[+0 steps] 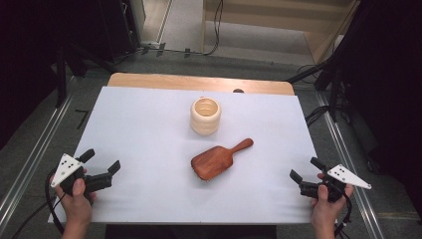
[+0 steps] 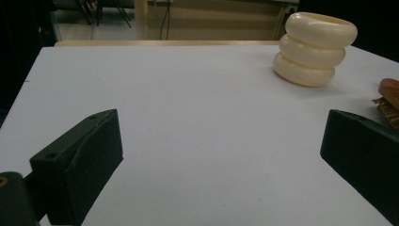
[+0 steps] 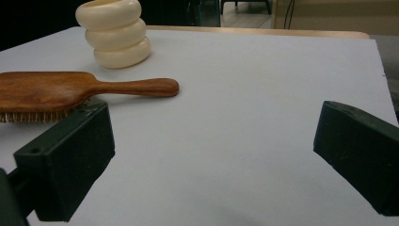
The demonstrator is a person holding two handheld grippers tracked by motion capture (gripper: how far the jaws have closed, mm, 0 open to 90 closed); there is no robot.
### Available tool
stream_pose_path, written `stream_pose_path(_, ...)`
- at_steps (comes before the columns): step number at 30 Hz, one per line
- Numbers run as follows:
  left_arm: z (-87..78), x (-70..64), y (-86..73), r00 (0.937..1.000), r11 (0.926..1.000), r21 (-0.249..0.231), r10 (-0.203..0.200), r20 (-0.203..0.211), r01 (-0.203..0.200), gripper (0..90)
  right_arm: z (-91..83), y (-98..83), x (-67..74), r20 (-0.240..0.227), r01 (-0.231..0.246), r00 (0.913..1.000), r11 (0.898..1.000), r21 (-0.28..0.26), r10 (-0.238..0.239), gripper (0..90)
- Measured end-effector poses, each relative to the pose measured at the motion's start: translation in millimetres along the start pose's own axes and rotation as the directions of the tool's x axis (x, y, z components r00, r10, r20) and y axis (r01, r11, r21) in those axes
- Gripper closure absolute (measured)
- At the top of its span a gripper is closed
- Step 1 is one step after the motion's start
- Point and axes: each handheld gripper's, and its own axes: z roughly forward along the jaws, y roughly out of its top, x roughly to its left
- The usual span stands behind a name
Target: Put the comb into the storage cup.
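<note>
A brown wooden hairbrush (image 1: 219,158) lies bristles down in the middle of the white table cover (image 1: 149,129), its handle pointing to the far right. Behind it stands a cream ribbed cup (image 1: 205,115), upright and empty as far as I can see. My left gripper (image 1: 101,163) rests at the near left corner, open, nothing between its jaws. At the near right edge my right gripper (image 1: 305,168) is also open and empty. From the right gripper view the hairbrush (image 3: 70,89) lies to the left beyond the jaws, the cup (image 3: 115,32) behind it. The left gripper view has the cup (image 2: 314,48) at the far right.
The wooden table edge (image 1: 199,82) runs along the far side. Cables and dark stand legs lie on the grey floor (image 1: 40,129) around the table. Metal rails run along both sides.
</note>
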Motion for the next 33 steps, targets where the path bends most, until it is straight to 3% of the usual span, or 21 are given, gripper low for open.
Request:
stream_pose_path(5,-3.9,2.0,-2.0,0.9999,0.9994,-0.029,-0.017,0.000,0.017,0.0,-2.2,6.8,-1.0,-0.040,-0.007,0.9992,1.000,0.001,0.008,0.0)
stream_pose_path(9,-6.7,5.6,-2.8,0.9985,0.9971,-0.052,-0.055,0.004,0.056,0.0,-6.3,19.6,5.5,-0.021,0.027,0.9994,1.000,-0.008,-0.027,6.3)
stream_pose_path(14,-2.3,2.0,-1.9,0.9998,0.9995,-0.024,-0.020,0.007,0.020,0.0,-6.4,33.0,14.8,-0.071,0.044,0.9964,0.999,-0.009,-0.045,6.3)
stream_pose_path(18,0.8,-2.0,-1.6,0.9999,0.9999,-0.003,0.011,0.004,-0.011,0.0,-5.2,40.6,20.7,-0.082,0.055,0.9952,0.998,0.009,-0.055,6.7)
stream_pose_path(21,1.8,-4.0,-1.6,0.9994,0.9994,0.007,0.034,0.003,-0.034,0.0,-1.0,51.5,25.1,-0.101,0.054,0.9936,0.998,0.015,-0.052,13.8)
stream_pose_path(23,1.4,-3.8,-1.6,0.9995,0.9995,0.008,0.030,0.001,-0.030,0.0,2.6,56.7,26.7,-0.105,0.060,0.9928,0.998,0.016,-0.058,17.0)
stream_pose_path(25,1.2,-3.7,-1.8,0.9996,0.9995,0.009,0.029,0.001,-0.029,0.0,7.0,61.8,28.1,-0.096,0.053,0.9941,0.998,0.028,-0.050,26.2)
stream_pose_path(29,1.2,-4.3,-1.8,0.9994,0.9993,0.014,0.034,0.001,-0.034,0.0,14.3,69.3,31.0,-0.109,0.070,0.9919,0.997,0.044,-0.065,32.9)
stream_pose_path(33,1.6,-5.1,-1.9,0.9990,0.9989,0.018,0.044,0.000,-0.044,0.0,27.2,81.5,38.1,-0.163,0.087,0.9838,0.994,0.066,-0.075,50.0)
